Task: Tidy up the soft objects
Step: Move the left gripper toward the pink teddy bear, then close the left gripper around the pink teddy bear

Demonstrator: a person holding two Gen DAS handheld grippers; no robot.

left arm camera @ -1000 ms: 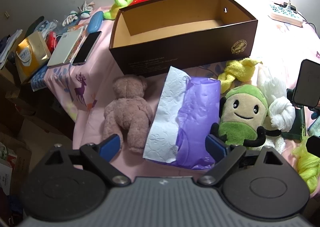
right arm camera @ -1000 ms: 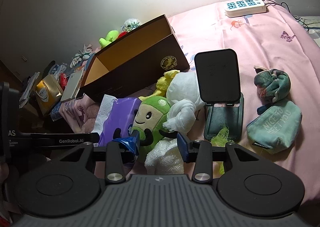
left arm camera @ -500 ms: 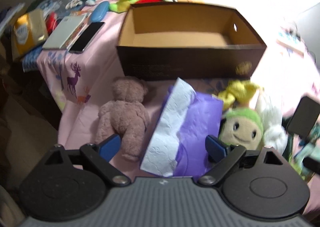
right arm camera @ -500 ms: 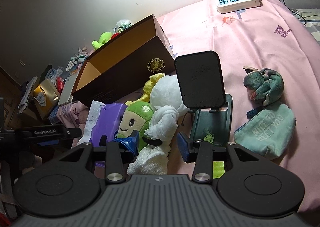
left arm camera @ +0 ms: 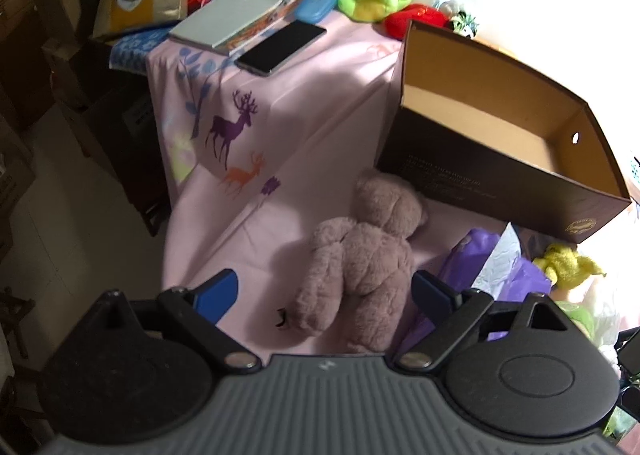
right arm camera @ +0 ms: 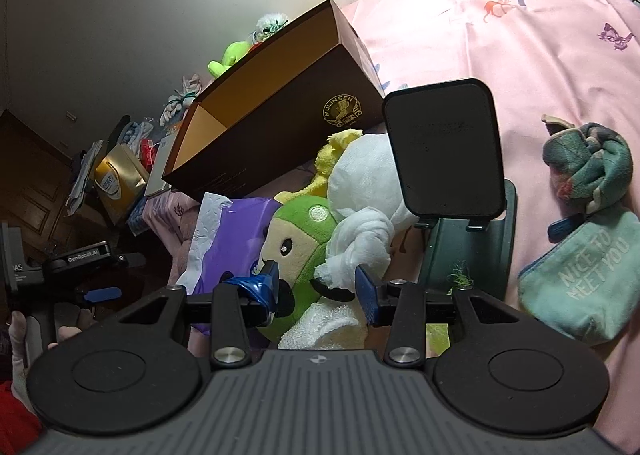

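While left gripper is hanging spread over teddy bear, you're wanting torso centred before squeezing; right gripper gaping, empty.

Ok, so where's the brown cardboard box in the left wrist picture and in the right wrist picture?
Left wrist: the brown cardboard box sits upper right, open top showing, just beyond the pink teddy bear.
Right wrist: the box lies upper left of centre, gold logo facing the camera, behind the green-capped plush.
Shared landmark: the purple tissue pack, in front of the box in both views.
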